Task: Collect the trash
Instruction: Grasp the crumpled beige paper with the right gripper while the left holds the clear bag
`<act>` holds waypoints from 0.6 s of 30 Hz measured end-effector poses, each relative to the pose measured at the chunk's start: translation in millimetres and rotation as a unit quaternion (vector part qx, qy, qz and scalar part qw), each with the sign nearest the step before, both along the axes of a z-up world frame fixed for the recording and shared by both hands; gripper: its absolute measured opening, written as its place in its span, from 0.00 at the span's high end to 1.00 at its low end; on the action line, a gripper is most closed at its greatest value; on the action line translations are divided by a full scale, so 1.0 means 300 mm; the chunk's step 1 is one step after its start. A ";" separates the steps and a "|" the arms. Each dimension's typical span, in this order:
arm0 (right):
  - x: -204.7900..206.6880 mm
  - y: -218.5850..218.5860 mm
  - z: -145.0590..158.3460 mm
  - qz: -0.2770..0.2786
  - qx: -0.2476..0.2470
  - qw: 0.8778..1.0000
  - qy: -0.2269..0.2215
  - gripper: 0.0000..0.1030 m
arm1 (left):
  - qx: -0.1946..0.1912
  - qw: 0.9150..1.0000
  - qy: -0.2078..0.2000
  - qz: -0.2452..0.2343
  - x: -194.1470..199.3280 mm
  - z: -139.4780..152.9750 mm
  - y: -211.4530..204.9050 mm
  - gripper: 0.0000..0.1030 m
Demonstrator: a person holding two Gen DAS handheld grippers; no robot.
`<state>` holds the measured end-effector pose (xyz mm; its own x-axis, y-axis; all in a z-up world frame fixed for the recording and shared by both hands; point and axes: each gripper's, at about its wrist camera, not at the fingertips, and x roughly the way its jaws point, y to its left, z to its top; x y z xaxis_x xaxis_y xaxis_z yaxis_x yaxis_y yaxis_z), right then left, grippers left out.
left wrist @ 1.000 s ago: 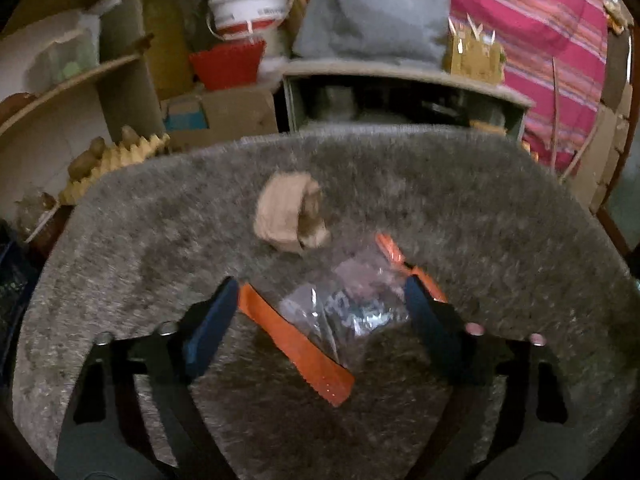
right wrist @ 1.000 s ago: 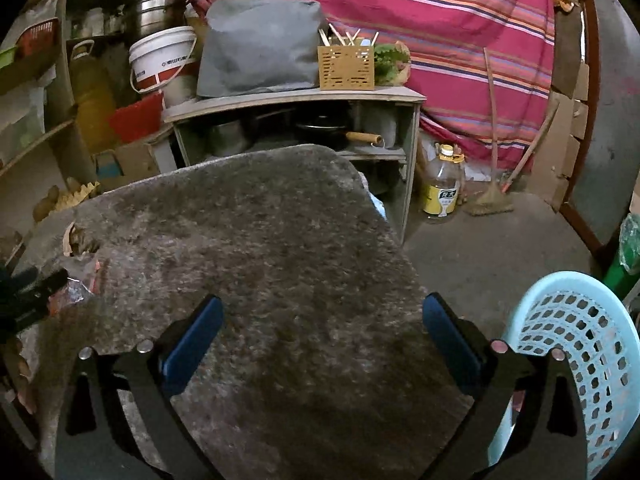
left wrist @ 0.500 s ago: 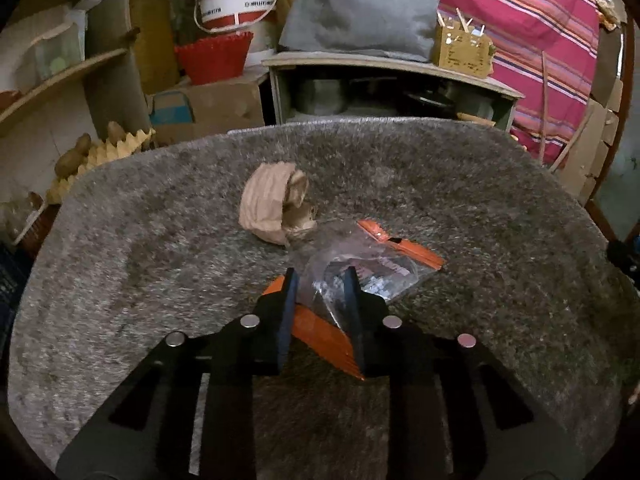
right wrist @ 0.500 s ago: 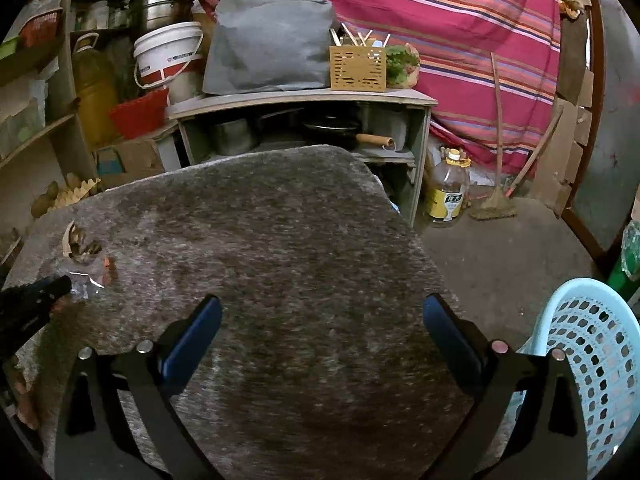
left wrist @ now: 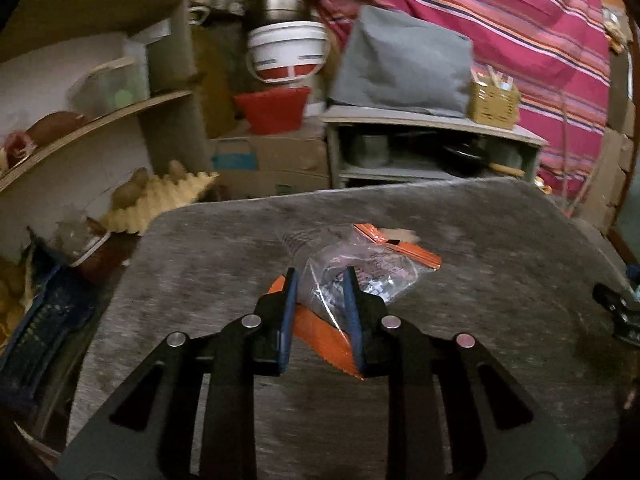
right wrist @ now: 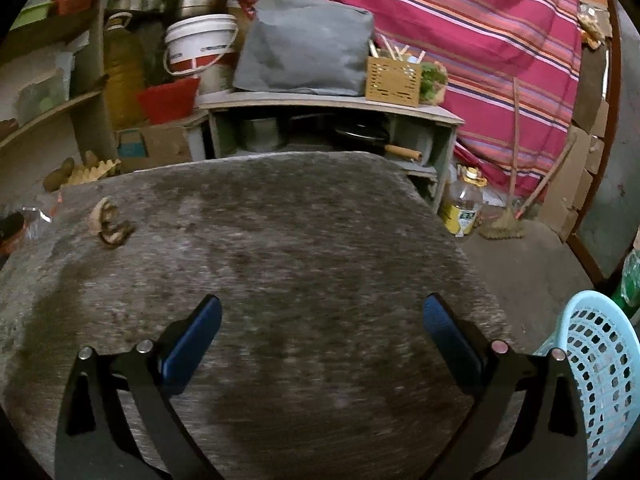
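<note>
A clear plastic bag [left wrist: 372,274] with orange edges is pinched between the blue pads of my left gripper [left wrist: 318,278], which is shut on it and holds it a little above the grey shaggy tabletop [left wrist: 200,264]. A crumpled brown paper scrap [right wrist: 108,222] lies on the table at the far left of the right wrist view. In the left wrist view the bag hides almost all of it. My right gripper [right wrist: 320,312] hovers open over the table's near middle with nothing between its fingers. Its black tip [left wrist: 616,312] shows at the right edge of the left wrist view.
A light blue perforated basket [right wrist: 592,360] stands on the floor beyond the table's right edge. Behind the table are a low grey shelf unit [right wrist: 332,104], a white bucket [right wrist: 200,46], a red tub [right wrist: 168,98] and wooden shelves [left wrist: 100,128]. An oil bottle [right wrist: 464,204] and a broom [right wrist: 508,220] are on the floor at right.
My left gripper closed on the plastic bag and lifted it off the table, away from the brown paper. The right gripper stayed open and shifted left over the table.
</note>
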<state>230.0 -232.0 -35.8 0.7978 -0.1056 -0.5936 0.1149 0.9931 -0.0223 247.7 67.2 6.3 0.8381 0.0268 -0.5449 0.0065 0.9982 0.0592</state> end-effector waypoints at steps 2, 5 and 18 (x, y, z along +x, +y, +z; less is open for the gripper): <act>0.010 0.033 0.010 0.003 -0.002 1.000 0.000 0.04 | -0.003 1.000 -0.004 0.013 0.010 0.009 0.053 0.79; 0.051 0.087 0.043 0.001 -0.002 1.000 0.000 0.04 | -0.013 0.999 -0.016 0.030 0.019 0.029 0.133 0.79; 0.248 0.385 0.041 0.069 -0.012 0.997 0.034 0.04 | -0.029 0.996 -0.025 0.077 0.109 0.017 0.342 0.79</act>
